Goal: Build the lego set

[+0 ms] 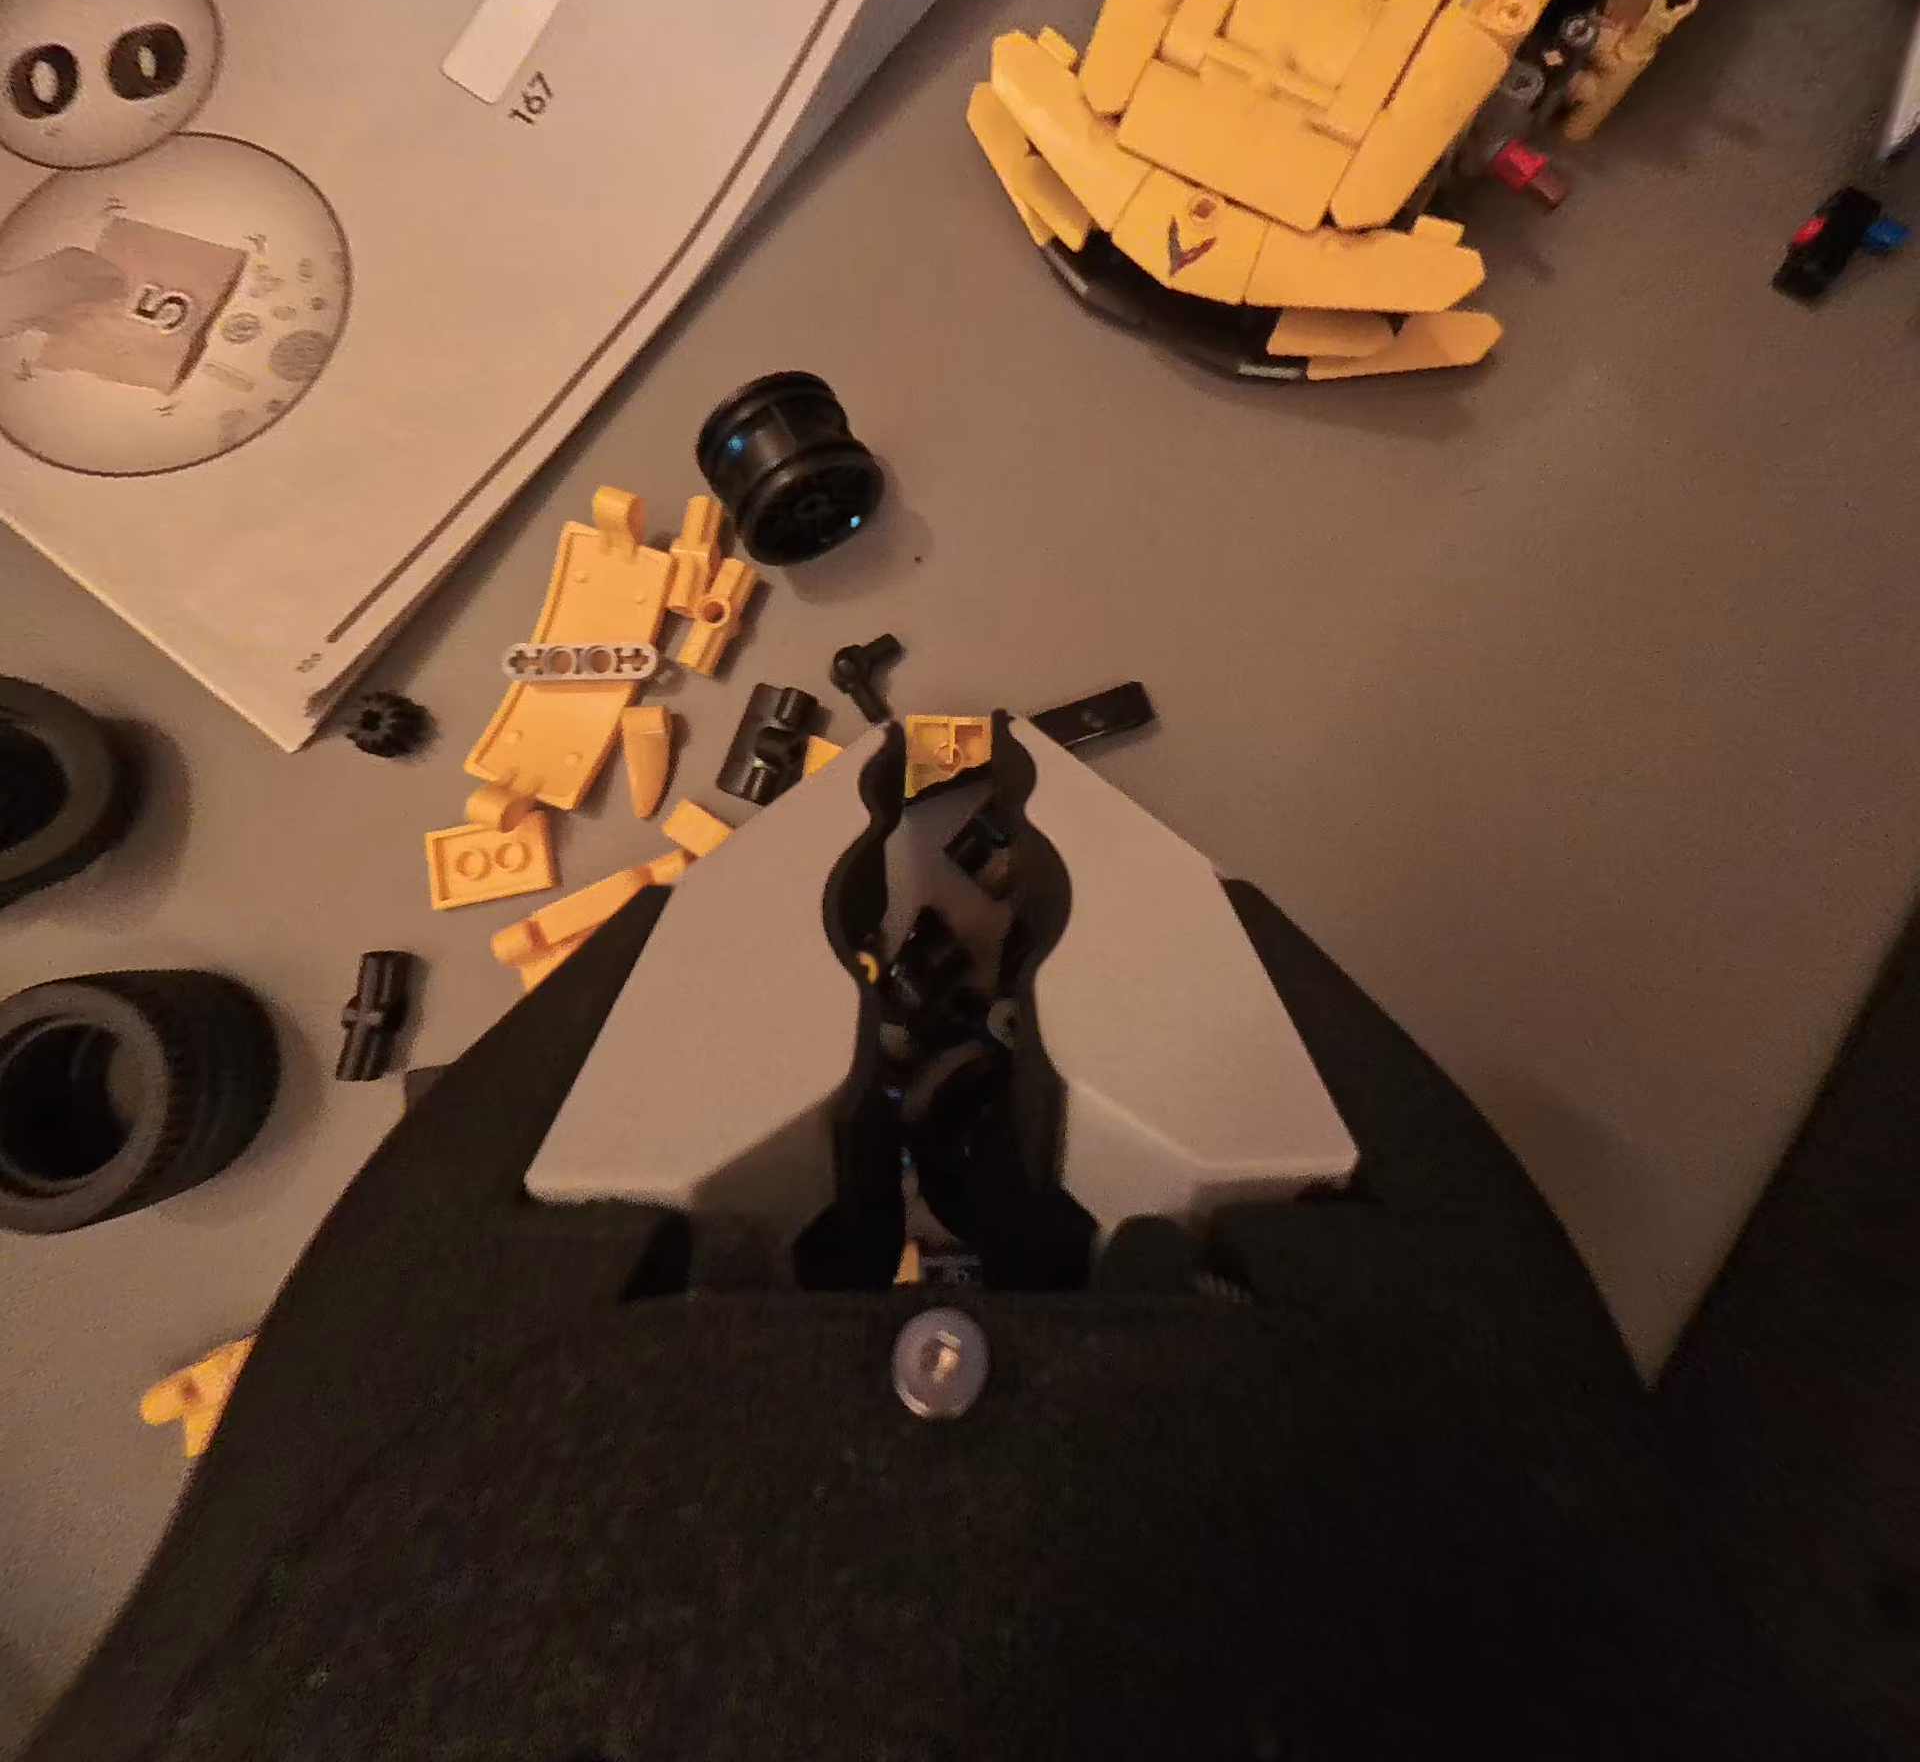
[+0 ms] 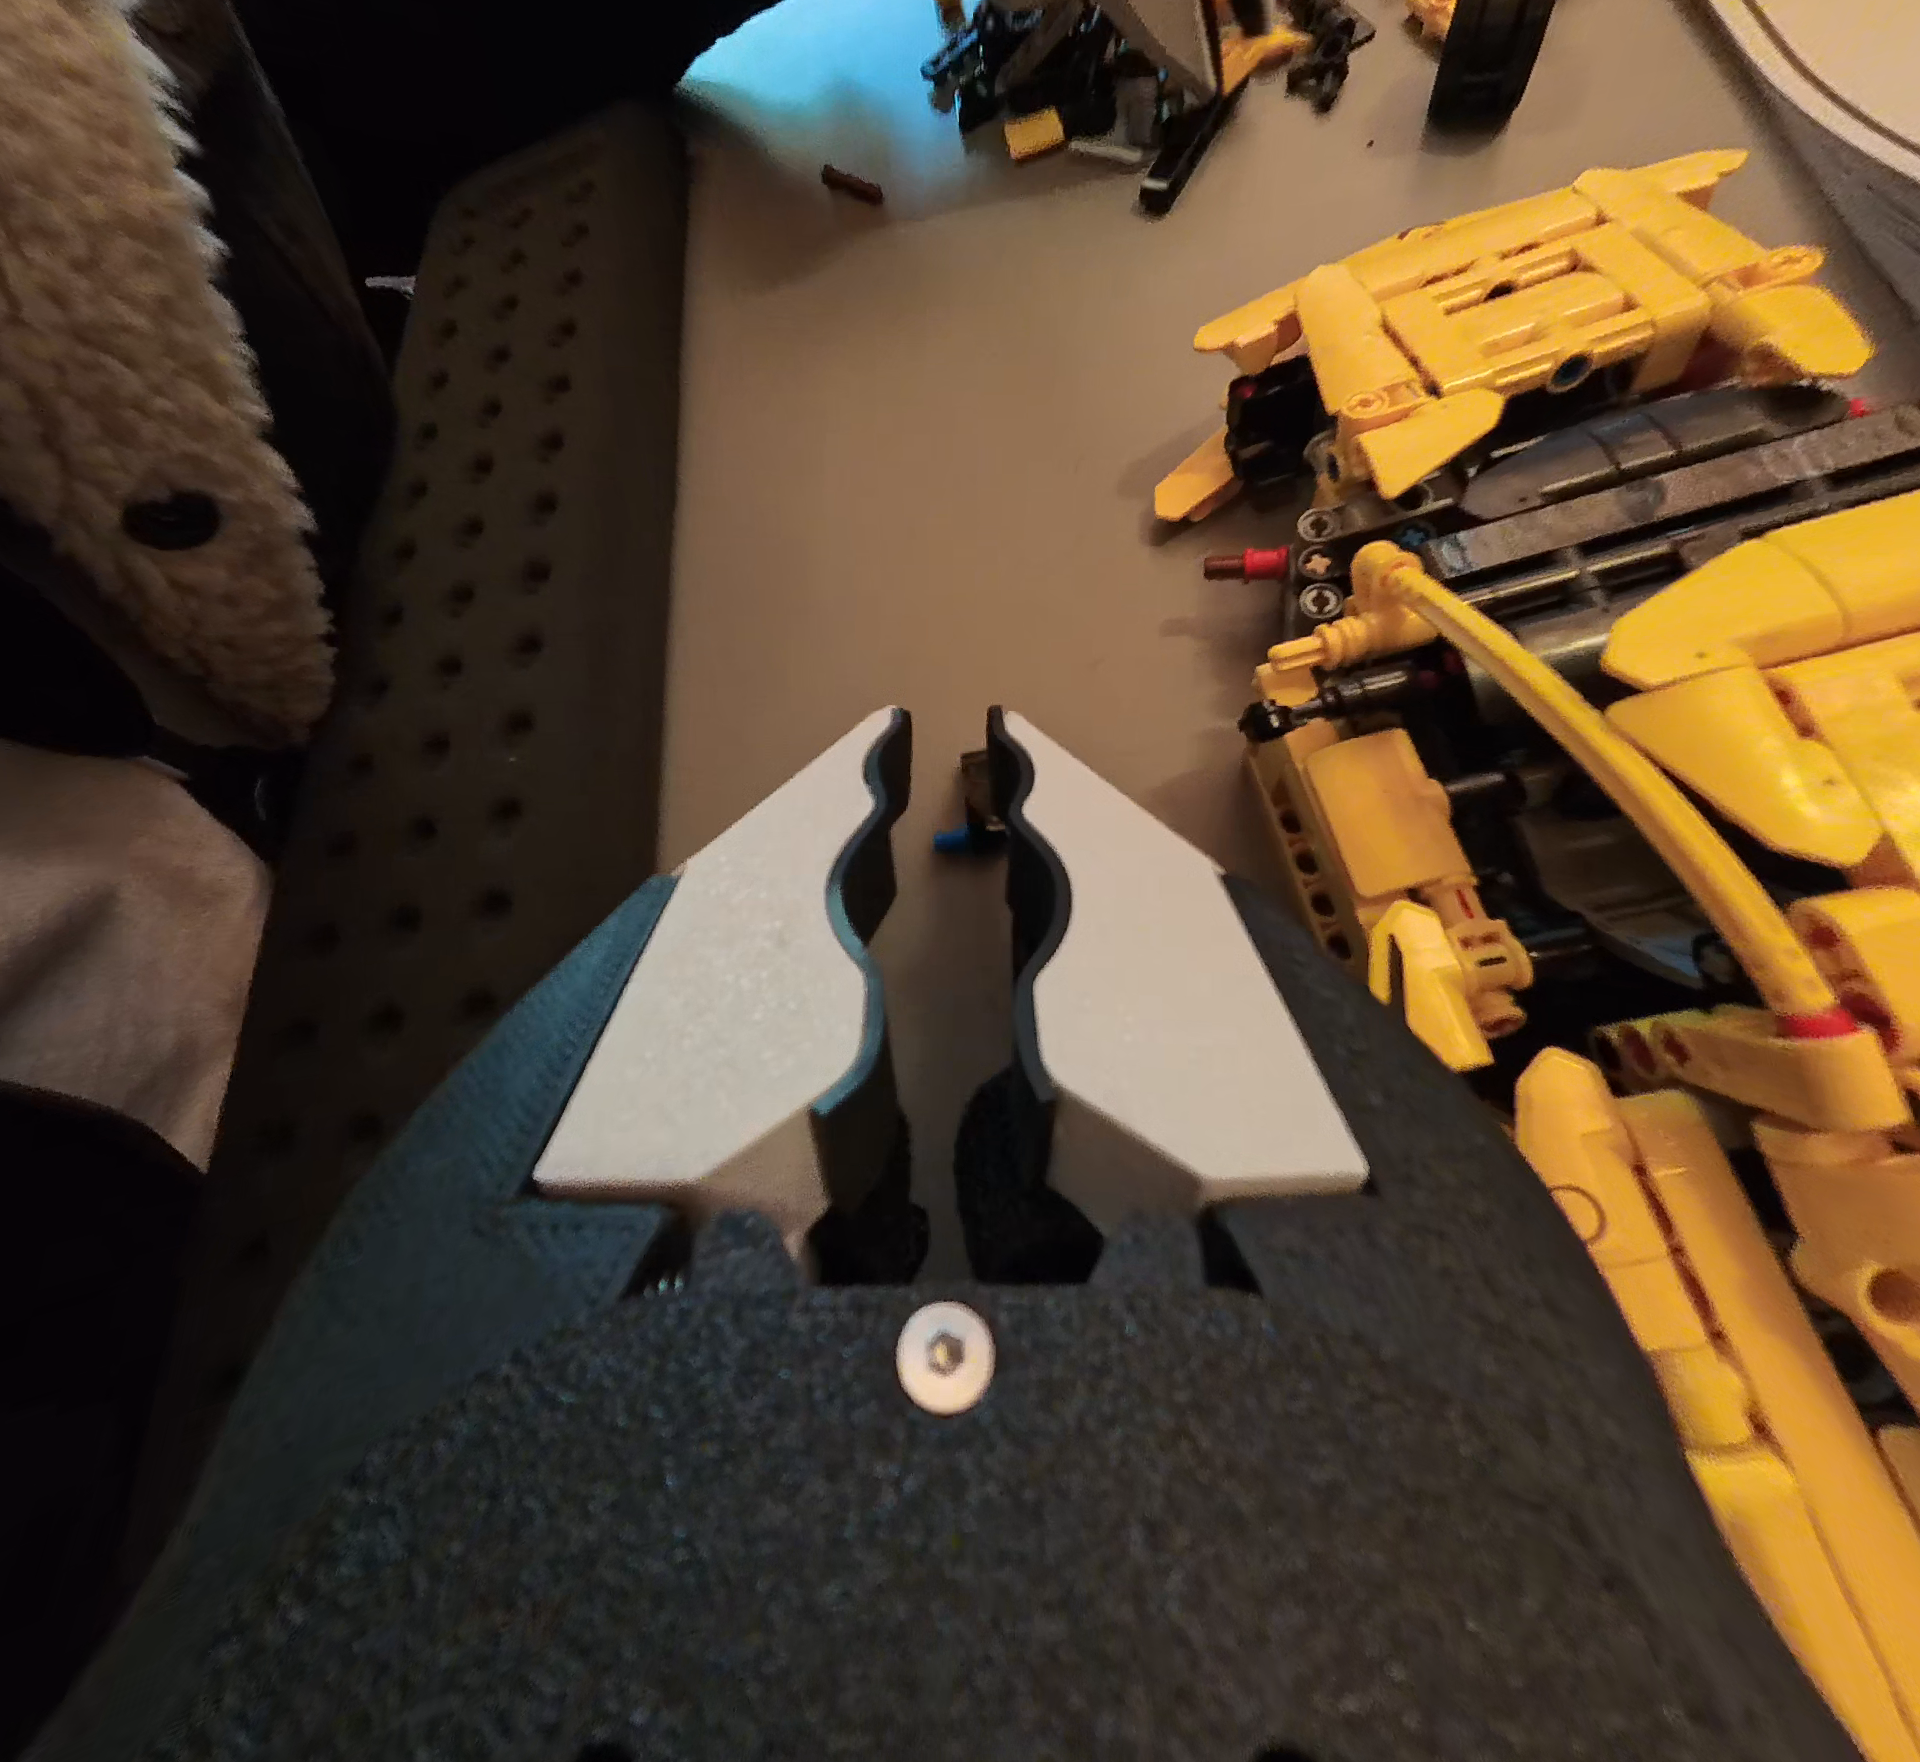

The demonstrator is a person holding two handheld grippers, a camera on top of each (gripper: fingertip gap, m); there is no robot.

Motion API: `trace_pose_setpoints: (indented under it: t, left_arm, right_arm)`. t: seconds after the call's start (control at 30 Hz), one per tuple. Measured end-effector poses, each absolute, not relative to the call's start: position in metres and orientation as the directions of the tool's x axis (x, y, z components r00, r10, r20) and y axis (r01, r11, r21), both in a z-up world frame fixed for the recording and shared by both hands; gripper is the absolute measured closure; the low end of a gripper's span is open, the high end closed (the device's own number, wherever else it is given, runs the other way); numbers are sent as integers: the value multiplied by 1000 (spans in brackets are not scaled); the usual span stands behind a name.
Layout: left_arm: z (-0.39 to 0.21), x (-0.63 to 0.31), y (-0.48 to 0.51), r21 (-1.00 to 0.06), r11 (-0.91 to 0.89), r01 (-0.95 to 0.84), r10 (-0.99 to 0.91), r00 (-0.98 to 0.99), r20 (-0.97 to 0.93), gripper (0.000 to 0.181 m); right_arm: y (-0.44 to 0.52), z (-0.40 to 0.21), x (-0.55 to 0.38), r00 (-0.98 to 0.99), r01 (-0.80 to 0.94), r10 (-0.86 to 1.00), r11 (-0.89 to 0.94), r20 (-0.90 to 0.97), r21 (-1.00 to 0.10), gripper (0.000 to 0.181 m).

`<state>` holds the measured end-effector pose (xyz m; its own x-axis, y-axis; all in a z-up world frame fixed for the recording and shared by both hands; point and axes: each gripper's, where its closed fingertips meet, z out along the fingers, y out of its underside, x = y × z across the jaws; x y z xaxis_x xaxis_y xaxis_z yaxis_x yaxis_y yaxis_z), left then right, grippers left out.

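The yellow Lego car [image 1: 1278,102] stands at the far right, without wheels; it also fills the right of the right wrist view [image 2: 1558,673]. My left gripper [image 1: 945,723] is down at the table among loose parts, its tips closed on a small yellow piece [image 1: 951,751]. It also shows far off in the right wrist view [image 2: 1236,39]. My right gripper [image 2: 948,715] is slightly open and empty, left of the car, above a small black piece with a blue pin [image 2: 975,793].
The open instruction booklet [image 1: 416,206] lies at the far left. A black wheel rim [image 1: 790,465], loose yellow panels [image 1: 582,673] and two tyres [image 1: 125,1099] lie near it. A perforated grey rail [image 2: 488,569] and a fleece garment [image 2: 125,362] border the table. The gap from one gripper's tips to the other's is roughly 20 centimeters. The black wheel rim [image 1: 790,465] is closer to my left gripper, around 5 centimeters from its tips; the right tips are 20 centimeters off.
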<state>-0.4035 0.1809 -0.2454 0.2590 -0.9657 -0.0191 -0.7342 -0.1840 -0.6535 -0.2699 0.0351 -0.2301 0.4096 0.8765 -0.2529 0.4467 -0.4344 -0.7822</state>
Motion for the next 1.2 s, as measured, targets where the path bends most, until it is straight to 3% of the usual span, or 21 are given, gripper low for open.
trace_pose_setpoints:
  t: [0.2,0.33,0.5,0.7,0.87,1.03,1.2]
  left_arm:
    - [-204,-385,200,-788,-205,-580,-934,356,-20,166]
    - [-148,-335,191,-938,-246,-245,-904,407,131,165]
    - [-117,-270,142,-922,-384,54,-905,176,388,165]
    - [-121,-240,96,-982,-181,61,-984,-7,180,166]
    - [-108,-234,72,-988,33,151,-998,-53,-41,165]
    - [-109,-232,63,-981,142,134,-988,-47,-149,165]
    - [-113,-231,54,-921,380,83,-925,3,-381,165]
  right_arm:
    - [45,-209,-266,429,335,857,-444,-285,-831,168]
    - [51,-194,-263,432,243,847,-441,-311,-864,163]
    - [66,-170,-259,454,104,838,-387,-303,-916,139]
    - [73,-143,-251,407,-108,790,-457,-459,-883,134]
    - [58,-111,-249,132,-285,755,-592,-643,-754,139]
    - [53,-103,-245,-26,-329,670,-707,-742,-626,140]
    - [53,-111,-242,-105,-311,564,-801,-819,-512,161]
